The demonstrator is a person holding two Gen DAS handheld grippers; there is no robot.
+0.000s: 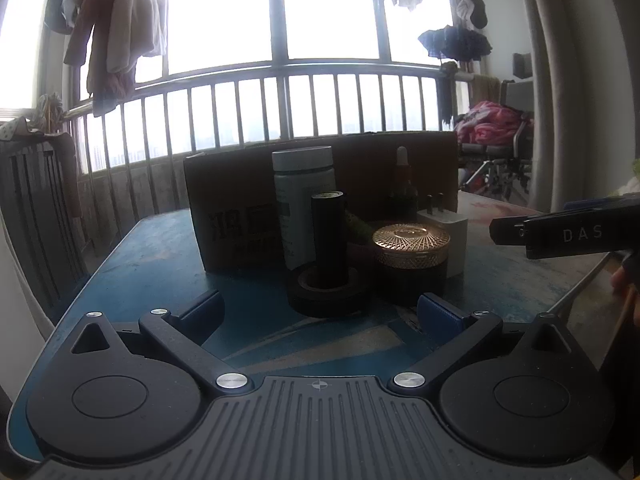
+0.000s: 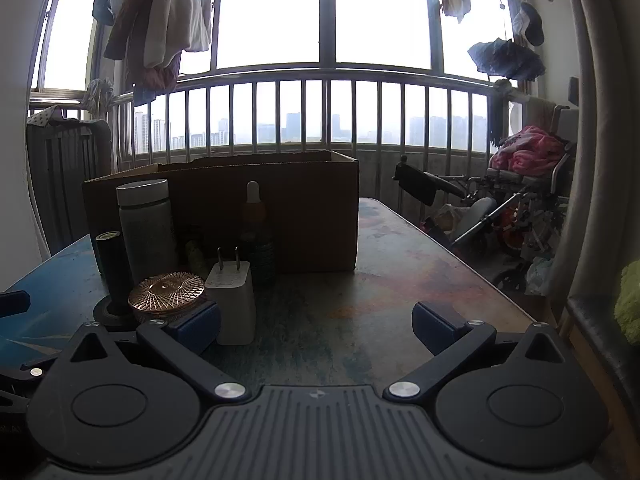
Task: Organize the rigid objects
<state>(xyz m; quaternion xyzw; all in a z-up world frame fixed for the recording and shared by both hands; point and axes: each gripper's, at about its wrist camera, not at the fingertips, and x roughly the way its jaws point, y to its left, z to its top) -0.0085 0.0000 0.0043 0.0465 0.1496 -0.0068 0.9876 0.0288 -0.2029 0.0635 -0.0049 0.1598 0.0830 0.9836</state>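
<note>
An open cardboard box (image 1: 240,200) (image 2: 312,208) stands at the back of the table. In front of it cluster a white-capped bottle (image 1: 302,196) (image 2: 146,224), a black cylinder (image 1: 329,236) (image 2: 114,268) standing in a black tape roll (image 1: 328,292), a jar with a gold patterned lid (image 1: 411,252) (image 2: 166,294), a white plug adapter (image 1: 446,236) (image 2: 234,304) and a dropper bottle (image 1: 402,184) (image 2: 256,232). My left gripper (image 1: 320,312) is open and empty just short of the tape roll. My right gripper (image 2: 316,324) is open and empty, its left finger beside the adapter.
The table (image 1: 152,256) (image 2: 400,272) is blue on the left and worn brown on the right. The right gripper's body (image 1: 568,232) shows at the right of the left wrist view. A balcony railing (image 2: 320,116), hanging clothes (image 2: 160,20) and a wheelchair (image 2: 520,200) lie beyond.
</note>
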